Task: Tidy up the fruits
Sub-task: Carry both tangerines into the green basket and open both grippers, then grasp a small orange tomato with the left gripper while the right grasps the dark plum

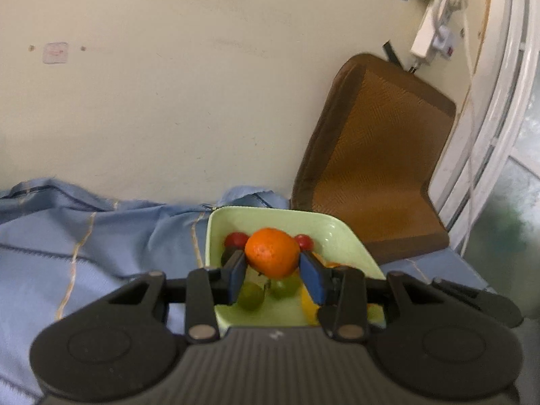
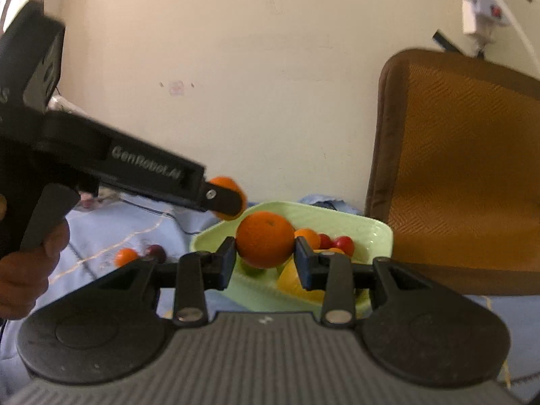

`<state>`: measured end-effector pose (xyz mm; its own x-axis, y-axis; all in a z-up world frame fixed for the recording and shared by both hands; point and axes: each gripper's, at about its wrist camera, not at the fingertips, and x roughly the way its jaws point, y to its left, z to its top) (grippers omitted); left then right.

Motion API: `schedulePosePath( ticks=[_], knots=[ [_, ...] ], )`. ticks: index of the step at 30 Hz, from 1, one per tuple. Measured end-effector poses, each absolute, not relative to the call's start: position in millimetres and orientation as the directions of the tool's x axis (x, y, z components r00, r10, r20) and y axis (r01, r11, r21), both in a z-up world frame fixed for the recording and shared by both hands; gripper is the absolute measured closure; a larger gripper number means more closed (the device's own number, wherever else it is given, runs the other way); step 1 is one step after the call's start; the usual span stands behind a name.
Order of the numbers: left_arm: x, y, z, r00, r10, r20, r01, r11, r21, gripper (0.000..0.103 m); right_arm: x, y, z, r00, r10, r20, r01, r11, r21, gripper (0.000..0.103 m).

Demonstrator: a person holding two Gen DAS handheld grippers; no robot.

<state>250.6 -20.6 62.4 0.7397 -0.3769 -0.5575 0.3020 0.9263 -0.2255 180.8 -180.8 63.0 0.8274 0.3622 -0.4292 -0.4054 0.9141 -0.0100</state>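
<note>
Fruit [image 1: 251, 295] in green tray [image 1: 334, 233]

A home room: cloth-covered table [image 1: 101, 236], brown cushion [image 1: 378, 168], painted wall [image 1: 168, 101].

"GenRobot.AI", last letters blurred, on the left gripper [image 2: 226, 199] body

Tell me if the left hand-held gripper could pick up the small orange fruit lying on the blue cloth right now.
Probably not yet: the left hand-held gripper is shut on an orange above the green dish. The small orange fruit lies uncovered on the cloth.
</note>
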Motion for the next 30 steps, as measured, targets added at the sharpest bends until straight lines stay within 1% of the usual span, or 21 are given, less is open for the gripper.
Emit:
schedulePosePath(
  ticks=[3,4,5,6,8,13,16,19,23,26,28,30],
  knots=[
    [269,-26,50,0.716,-0.378,-0.587,0.305,0.926,-0.224,0.067,195,-179,52,0.818,0.361,-0.449,-0.407,0.914,-0.005,0.062],
    [272,-28,46,0.716,-0.364,-0.595,0.296,0.931,-0.213,0.065,198,-177,49,0.814,0.363,-0.454,-0.411,0.912,-0.006,0.061],
    [275,-30,43,0.714,-0.355,-0.603,0.294,0.934,-0.203,0.062,198,-176,46,0.822,0.359,-0.442,-0.407,0.913,-0.014,0.059],
    [276,-29,41,0.712,-0.359,-0.604,0.295,0.933,-0.207,0.062,195,-175,45,0.829,0.358,-0.429,-0.407,0.913,-0.026,0.056],
    [278,-28,39,0.713,-0.361,-0.601,0.287,0.933,-0.219,0.062,192,-173,45,0.827,0.367,-0.425,-0.421,0.906,-0.038,0.056],
    [267,-9,52,0.743,-0.353,-0.569,0.262,0.935,-0.238,0.062,186,-178,46,0.84,0.362,-0.405,-0.405,0.914,-0.024,0.056],
    [243,23,67,0.78,-0.332,-0.531,0.226,0.94,-0.257,0.062,177,-181,52,0.843,0.377,-0.385,-0.406,0.914,0.006,0.056],
    [217,65,74,0.812,-0.277,-0.514,0.152,0.95,-0.273,0.062,171,-177,58,0.824,0.423,-0.377,-0.437,0.898,0.051,0.056],
    [186,105,61,0.819,-0.198,-0.538,0.062,0.964,-0.26,0.064,158,-156,56,0.743,0.518,-0.425,-0.533,0.841,0.092,0.056],
    [172,116,42,0.8,-0.202,-0.564,0.048,0.96,-0.276,0.064,157,-133,49,0.687,0.551,-0.473,-0.579,0.809,0.101,0.056],
    [167,108,32,0.798,-0.188,-0.572,0.065,0.971,-0.229,0.063,167,-119,46,0.666,0.552,-0.501,-0.584,0.805,0.11,0.056],
    [168,92,24,0.792,-0.179,-0.584,0.102,0.982,-0.161,0.062,182,-111,48,0.651,0.555,-0.518,-0.566,0.81,0.155,0.057]
  ],
)
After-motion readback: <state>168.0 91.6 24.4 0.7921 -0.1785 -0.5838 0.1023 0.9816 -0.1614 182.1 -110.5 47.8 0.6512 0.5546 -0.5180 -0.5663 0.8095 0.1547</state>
